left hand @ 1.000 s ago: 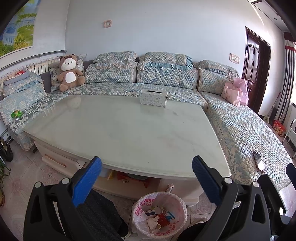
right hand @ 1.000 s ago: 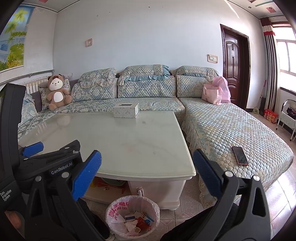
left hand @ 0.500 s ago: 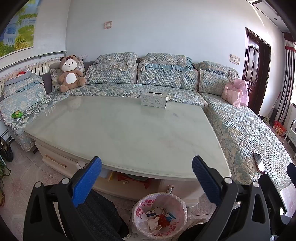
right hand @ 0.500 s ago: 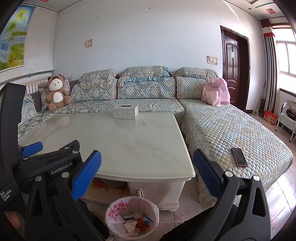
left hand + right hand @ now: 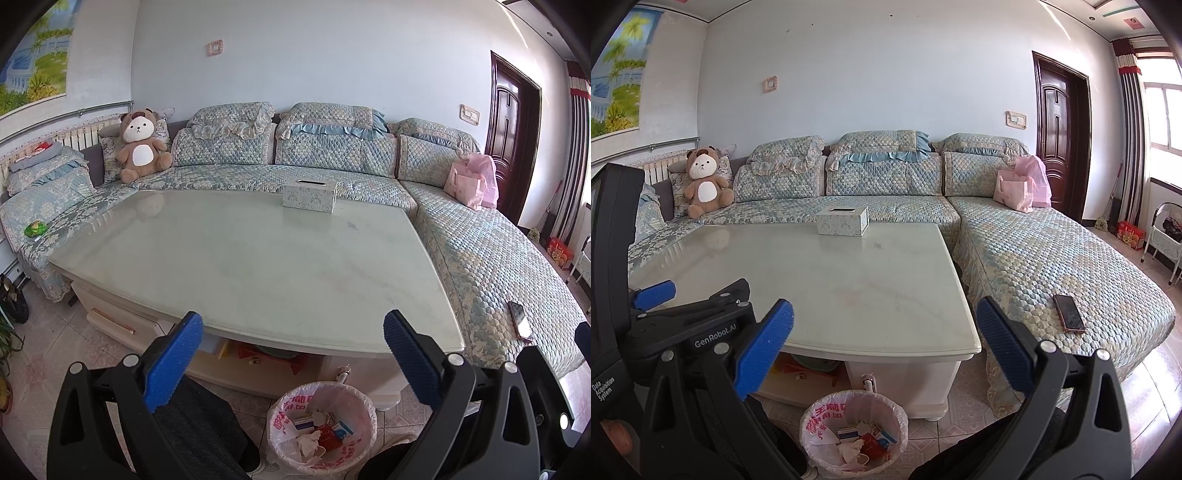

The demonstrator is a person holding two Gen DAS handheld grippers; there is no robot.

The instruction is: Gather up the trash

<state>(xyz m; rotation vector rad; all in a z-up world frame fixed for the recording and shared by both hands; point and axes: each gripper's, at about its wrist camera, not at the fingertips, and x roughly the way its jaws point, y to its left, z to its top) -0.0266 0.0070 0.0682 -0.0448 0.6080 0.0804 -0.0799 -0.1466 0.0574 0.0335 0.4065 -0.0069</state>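
A bin lined with a pink bag [image 5: 280, 406] [image 5: 812, 417] stands on the floor tiles at the near right corner of the coffee table. It holds crumpled tissue [image 5: 306, 441] and small cartons [image 5: 875, 441]. A green wrapper [image 5: 34, 229] lies on the left sofa seat. My left gripper [image 5: 293, 325] hangs open above the table's near edge with nothing between its blue pads. My right gripper [image 5: 885, 310] is open too and holds nothing, and the bin lies below the gap. The left tool's black body [image 5: 701, 325] shows at the left of the right wrist view.
The pale marble coffee table [image 5: 240, 266] carries only a tissue box [image 5: 309, 197]. A quilted corner sofa [image 5: 1034, 251] wraps around it, with a teddy bear [image 5: 140, 146], pink bags [image 5: 1023, 186] and a phone [image 5: 1069, 313]. A dark door [image 5: 1060, 133] stands at the right.
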